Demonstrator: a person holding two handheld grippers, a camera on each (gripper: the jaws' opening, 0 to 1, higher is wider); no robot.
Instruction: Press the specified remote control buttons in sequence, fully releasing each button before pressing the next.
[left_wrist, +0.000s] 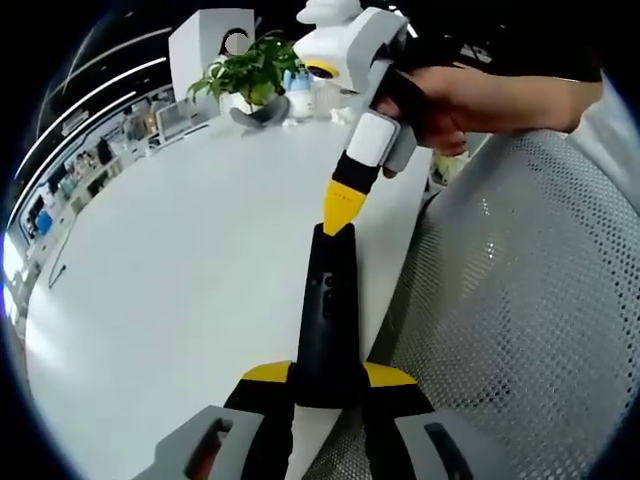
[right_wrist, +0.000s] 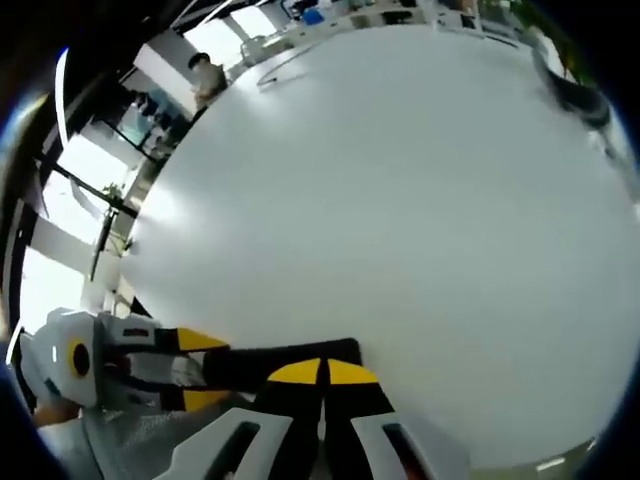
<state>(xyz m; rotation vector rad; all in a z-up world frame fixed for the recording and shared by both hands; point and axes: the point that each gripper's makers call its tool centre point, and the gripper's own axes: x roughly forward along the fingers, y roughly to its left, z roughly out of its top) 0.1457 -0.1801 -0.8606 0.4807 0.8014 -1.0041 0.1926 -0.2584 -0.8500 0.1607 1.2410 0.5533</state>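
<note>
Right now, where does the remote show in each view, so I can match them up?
Left gripper view: remote runs up the lower centre, clamped in the left tool, the right tool's yellow tip touching its far end.
Right gripper view: remote lies bottom centre-left, behind the closed right tool.
Shared landmark: the white table.

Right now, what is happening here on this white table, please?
A person is working a black remote control with two hand-held grippers. The left gripper holds the remote by its near end, its jaws shut on the sides. The right gripper, held in the person's hand, has its yellow jaws closed together, with the tip on the far end of the remote, as if pressing there. This happens at the edge of the white table; a potted plant stands at its far side.
</note>
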